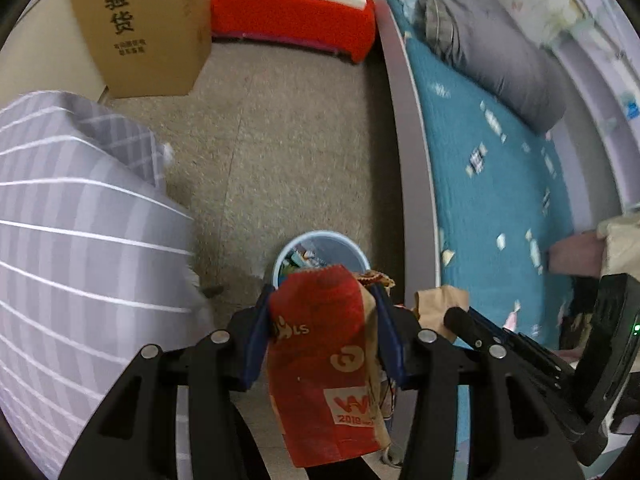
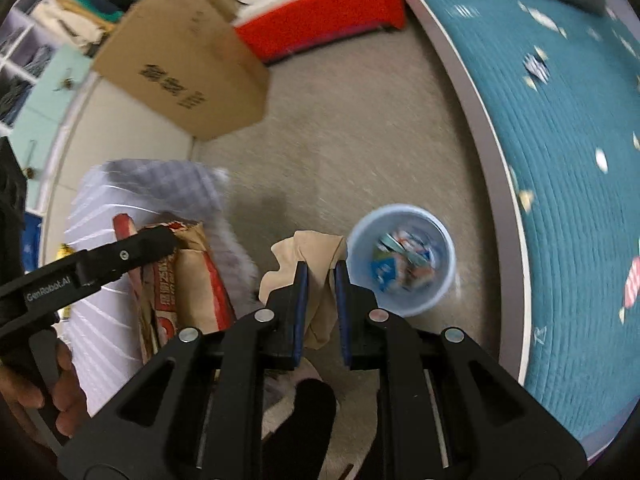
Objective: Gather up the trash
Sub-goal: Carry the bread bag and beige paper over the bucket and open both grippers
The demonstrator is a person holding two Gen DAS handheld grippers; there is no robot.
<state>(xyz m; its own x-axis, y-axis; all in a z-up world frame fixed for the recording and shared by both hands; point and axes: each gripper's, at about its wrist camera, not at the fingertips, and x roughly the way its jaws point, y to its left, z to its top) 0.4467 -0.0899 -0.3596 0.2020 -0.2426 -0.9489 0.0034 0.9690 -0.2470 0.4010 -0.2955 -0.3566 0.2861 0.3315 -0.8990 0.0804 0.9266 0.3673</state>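
Left tool [image 1: 324,300]: my larger load, jaws about half spread and clamped on a red and brown paper bag [image 1: 326,364] that hangs down between the blue pads and past them toward the camera. Seen from the right wrist, the same bag [image 2: 196,280] sits in front of a striped grey quilt [image 2: 120,280], with my hand [image 2: 52,392] around the tool's handle.

Right tool [image 2: 321,270]: jaws nearly closed, pinching a crumpled tan paper scrap [image 2: 316,252] that bunches above the pads and trails below them. From the left wrist the scrap [image 1: 438,300] shows just to the right of the bag.

Bed [image 1: 492,184]: teal quilted cover with small printed motifs, grey frame edge, grey pillow [image 1: 492,48] at the far end.

Striped grey quilt [image 1: 72,240]: on the left side of the left wrist view.

Cardboard box [image 1: 144,28]: upright on the floor [image 1: 288,152], printed characters on its side.

Red cushion [image 1: 296,20]: against the far wall, white pad on top.

Blue trash bin [image 2: 402,260]: on the floor beside the bed, partly filled with coloured wrappers. In the left wrist view the bin [image 1: 320,248] lies just beyond the bag's top edge; in the right wrist view it lies just right of the scrap.
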